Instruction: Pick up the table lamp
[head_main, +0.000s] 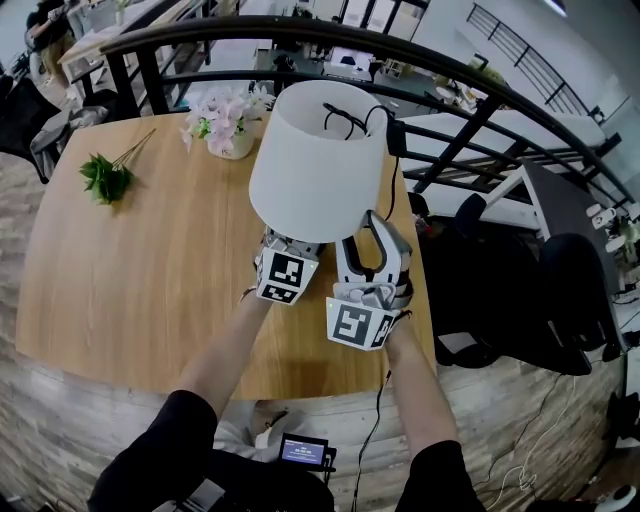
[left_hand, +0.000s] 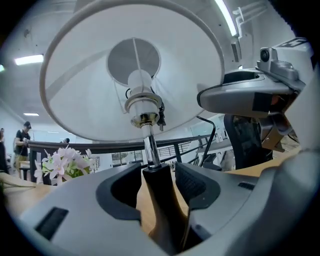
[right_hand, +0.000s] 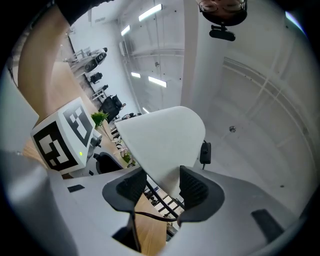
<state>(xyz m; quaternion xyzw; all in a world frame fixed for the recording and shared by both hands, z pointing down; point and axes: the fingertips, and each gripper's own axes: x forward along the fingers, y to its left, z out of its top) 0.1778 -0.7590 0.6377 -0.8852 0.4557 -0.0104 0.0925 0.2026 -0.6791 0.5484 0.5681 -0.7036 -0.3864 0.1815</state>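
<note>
The table lamp has a wide white shade (head_main: 315, 160) and a black cord with a switch (head_main: 395, 135). In the left gripper view its chrome rod and dark tapered stem (left_hand: 159, 200) rise between the jaws, up to the shade (left_hand: 135, 75). My left gripper (left_hand: 157, 182) is open, with wood showing on both sides of the stem. In the head view only its marker cube (head_main: 283, 277) shows; the fingertips are hidden under the shade. My right gripper (head_main: 373, 235) points up at the shade's lower right rim. Its jaws stand open, the shade's edge (right_hand: 165, 145) between them.
The round wooden table (head_main: 150, 280) also carries a pot of pale flowers (head_main: 228, 120) and a green sprig (head_main: 105, 178). A dark curved railing (head_main: 480, 100) runs behind it. Office chairs (head_main: 560, 290) stand off the table's right edge. The cord (right_hand: 150, 215) hangs below the right jaws.
</note>
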